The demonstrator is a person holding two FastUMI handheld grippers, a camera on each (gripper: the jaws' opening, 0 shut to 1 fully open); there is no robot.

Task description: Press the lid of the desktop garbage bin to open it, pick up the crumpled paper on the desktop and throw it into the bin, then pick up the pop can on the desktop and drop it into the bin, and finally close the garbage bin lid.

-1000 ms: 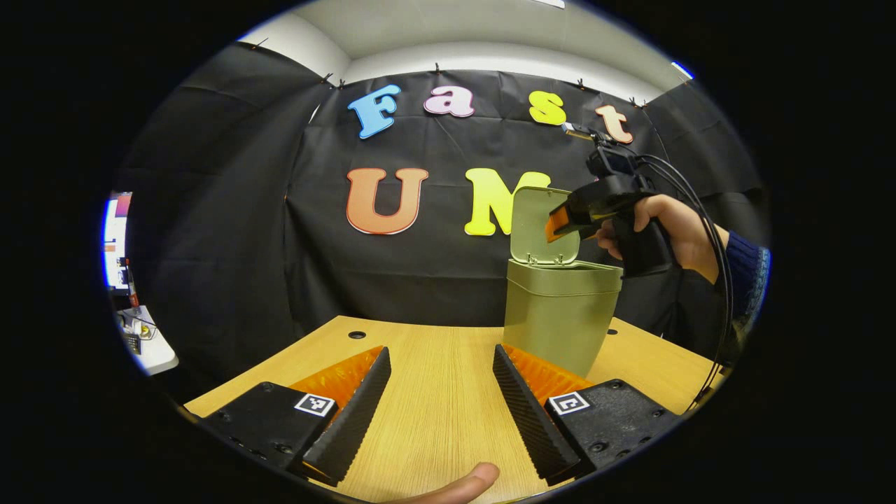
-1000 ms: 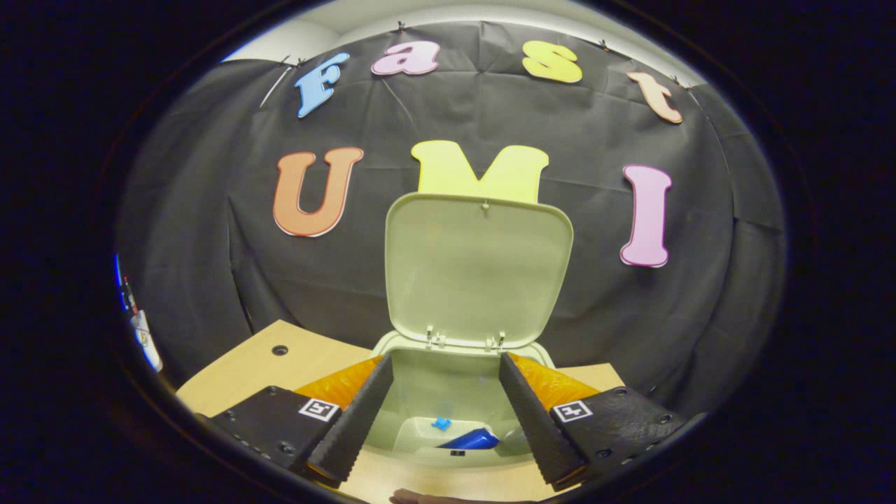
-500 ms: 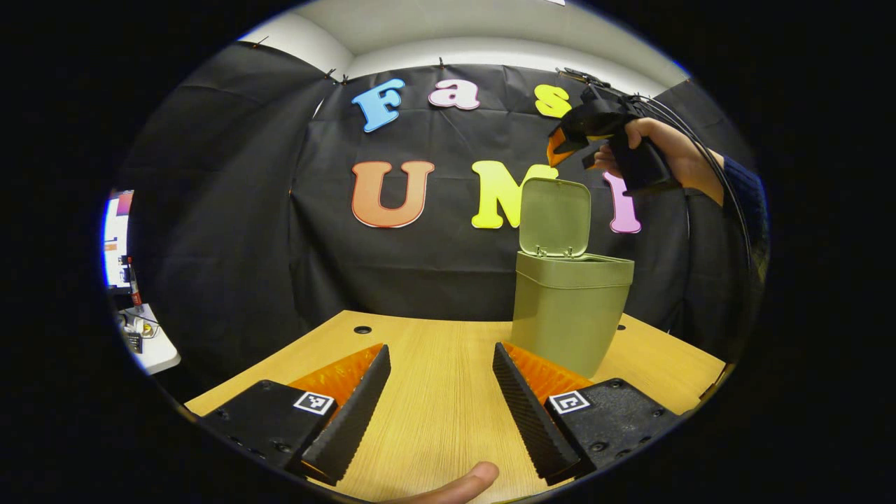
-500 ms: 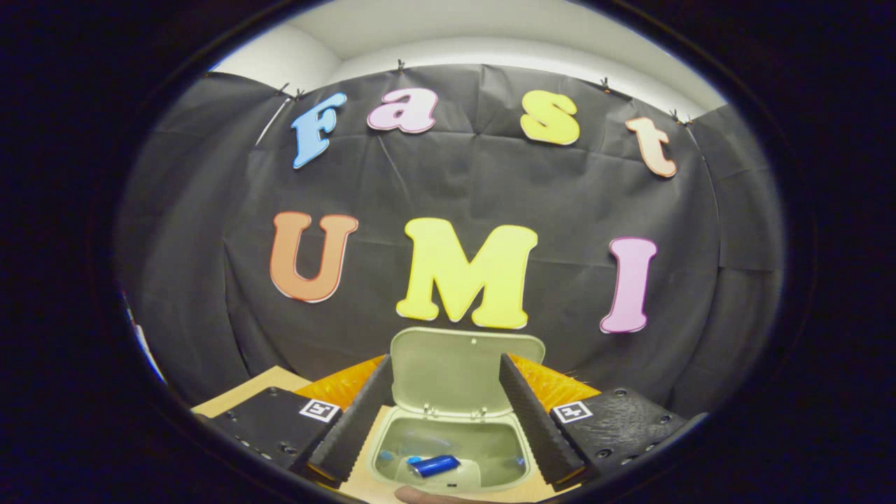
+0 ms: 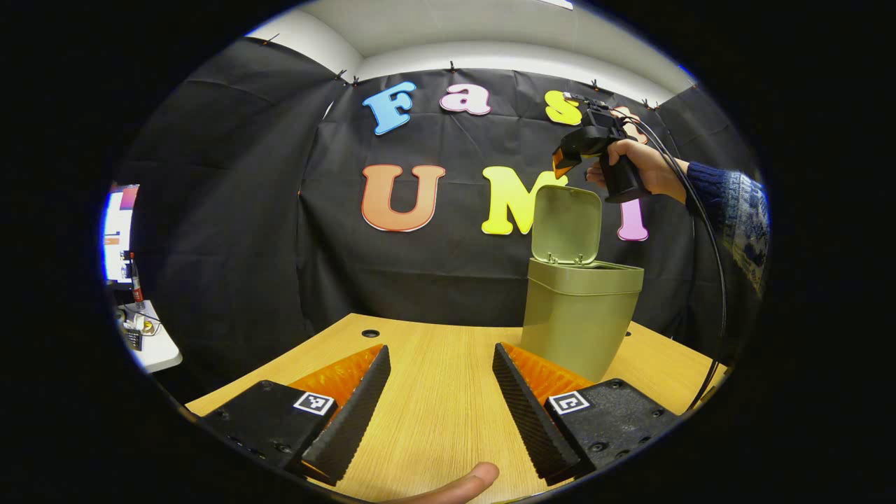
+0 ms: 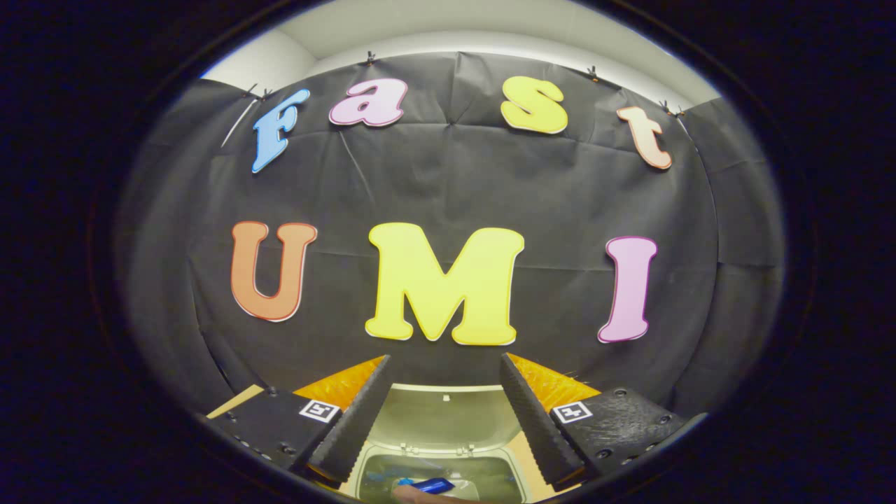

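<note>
Having lifted my right gripper (image 5: 560, 162) above the upright lid (image 5: 567, 224), jaws apart and empty, I see the can (image 6: 428, 484) inside the bin (image 5: 581, 315); closing remains, left gripper (image 5: 439, 392) open over the desk (image 5: 434, 350).

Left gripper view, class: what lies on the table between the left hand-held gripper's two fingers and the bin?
Nothing: in the left gripper view, only bare table stretches from the left hand-held gripper to the bin.
</note>
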